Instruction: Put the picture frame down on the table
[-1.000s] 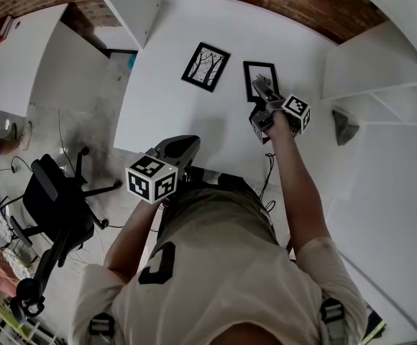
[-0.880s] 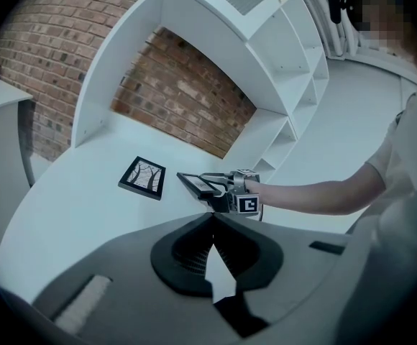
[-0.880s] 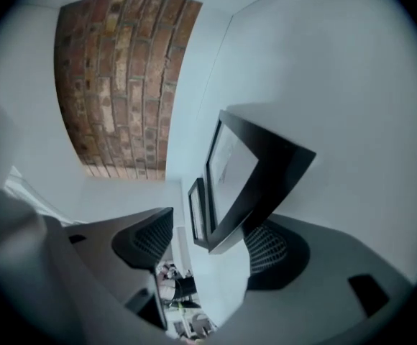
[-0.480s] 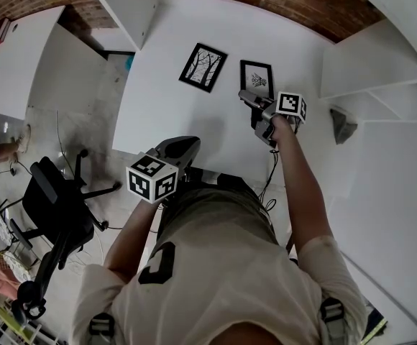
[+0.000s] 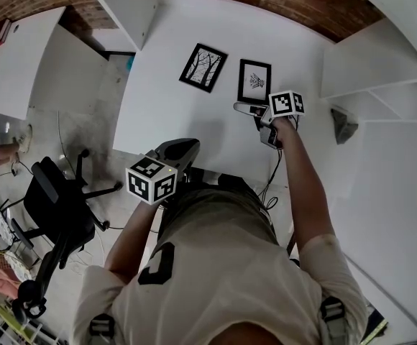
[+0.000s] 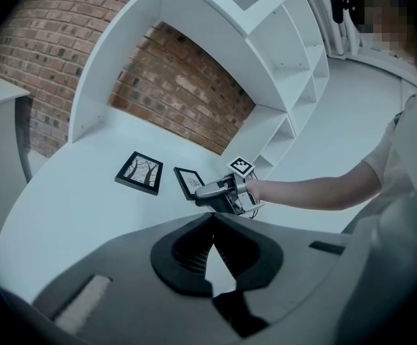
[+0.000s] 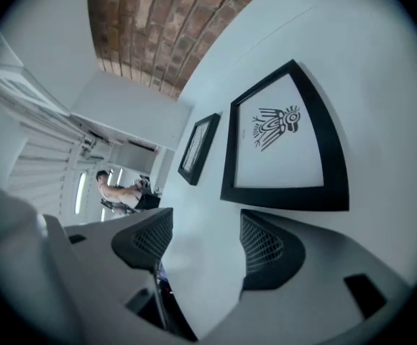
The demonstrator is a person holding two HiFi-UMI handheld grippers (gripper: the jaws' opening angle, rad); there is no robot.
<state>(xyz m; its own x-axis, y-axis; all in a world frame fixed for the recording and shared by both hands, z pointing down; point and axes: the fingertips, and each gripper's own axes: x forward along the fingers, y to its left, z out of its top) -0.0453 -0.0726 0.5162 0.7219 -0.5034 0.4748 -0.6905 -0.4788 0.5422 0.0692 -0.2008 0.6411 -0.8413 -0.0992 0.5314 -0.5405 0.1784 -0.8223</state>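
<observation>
The black picture frame with a bird print (image 5: 254, 81) (image 7: 284, 142) (image 6: 188, 182) lies flat on the white table (image 5: 165, 121). My right gripper (image 5: 243, 108) (image 7: 207, 225) (image 6: 208, 190) hovers just short of the frame's near edge, rolled onto its side. It is open, with only bare tabletop between its jaws. My left gripper (image 5: 189, 144) (image 6: 213, 223) is shut on nothing, held low by the table's front edge, well back from both frames.
A second black frame with a tree print (image 5: 205, 67) (image 6: 139, 172) (image 7: 198, 147) lies to the left of the first. White shelves (image 5: 370, 70) flank the table in front of a brick wall. A cable (image 5: 269, 171) hangs at the front edge. An office chair (image 5: 57, 207) stands at left.
My right gripper has come off the bird frame, drawn back towards me and to the left, and rolled onto its side. The frame stays flat on the table. My left gripper has not moved.
</observation>
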